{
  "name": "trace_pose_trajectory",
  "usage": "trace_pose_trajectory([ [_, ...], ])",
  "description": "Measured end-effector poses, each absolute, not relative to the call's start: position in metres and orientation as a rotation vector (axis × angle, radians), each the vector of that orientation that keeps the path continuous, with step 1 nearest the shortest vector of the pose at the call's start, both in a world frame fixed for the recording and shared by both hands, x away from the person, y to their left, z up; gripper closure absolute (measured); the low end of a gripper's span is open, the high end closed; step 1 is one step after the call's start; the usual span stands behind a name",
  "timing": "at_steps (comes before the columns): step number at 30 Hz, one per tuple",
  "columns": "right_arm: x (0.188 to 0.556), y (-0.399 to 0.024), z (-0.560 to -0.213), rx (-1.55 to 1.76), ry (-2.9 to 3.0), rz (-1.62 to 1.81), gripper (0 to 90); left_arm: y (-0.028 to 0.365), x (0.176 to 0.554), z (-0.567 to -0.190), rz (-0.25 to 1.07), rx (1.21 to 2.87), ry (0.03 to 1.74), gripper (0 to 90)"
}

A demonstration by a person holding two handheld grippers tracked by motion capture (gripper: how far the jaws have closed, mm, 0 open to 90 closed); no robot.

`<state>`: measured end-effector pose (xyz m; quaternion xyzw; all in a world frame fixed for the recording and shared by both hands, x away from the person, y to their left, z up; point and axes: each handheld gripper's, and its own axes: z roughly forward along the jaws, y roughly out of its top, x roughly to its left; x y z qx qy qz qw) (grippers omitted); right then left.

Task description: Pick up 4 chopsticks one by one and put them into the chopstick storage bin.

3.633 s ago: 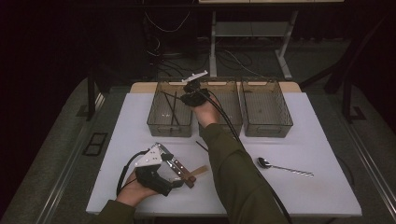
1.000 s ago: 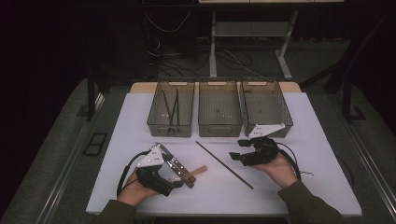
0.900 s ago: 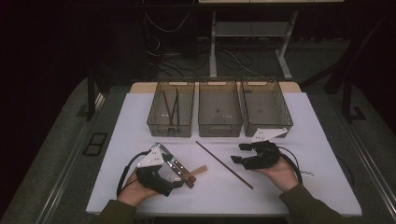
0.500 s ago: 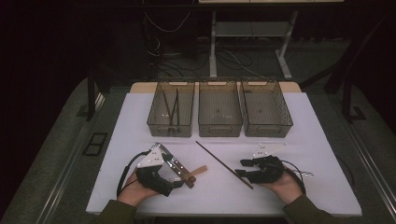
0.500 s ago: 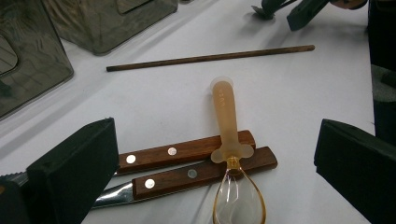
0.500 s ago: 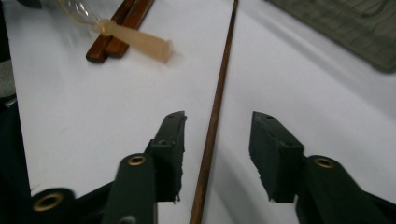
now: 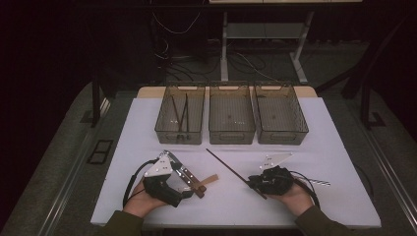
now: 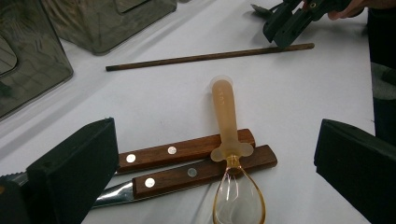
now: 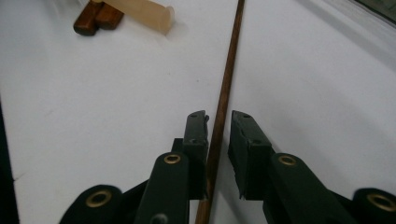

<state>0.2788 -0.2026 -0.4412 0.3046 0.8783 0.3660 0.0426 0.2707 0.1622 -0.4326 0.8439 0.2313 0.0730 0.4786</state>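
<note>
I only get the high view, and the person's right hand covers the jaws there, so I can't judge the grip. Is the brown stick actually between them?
Observer: Yes. In the right gripper view the stick runs between the jaws of the right gripper. They have just been closing, but a sliver of table shows between the stick and one jaw, so it is not pinched.
Operator: And the pile by the left gripper, what is it?
Observer: The left gripper view shows two wooden-handled knives side by side, with a see-through amber spoon lying across their handles. The left gripper has its jaws wide open on either side of them, touching nothing.
</note>
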Motion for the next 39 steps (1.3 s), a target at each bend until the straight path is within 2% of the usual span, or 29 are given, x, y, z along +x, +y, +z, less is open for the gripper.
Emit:
trace_pose_trajectory([
  [17,0.2786,-0.1975,-0.4459,0.900,2.684,1.066,82.8,0.1619,0.2709,-0.4332,0.176,2.061,0.563,0.0],
  [39,0.2781,-0.1968,-0.4446,0.879,2.681,1.046,84.8,0.1624,0.2706,-0.4326,0.177,2.063,0.563,0.0],
])
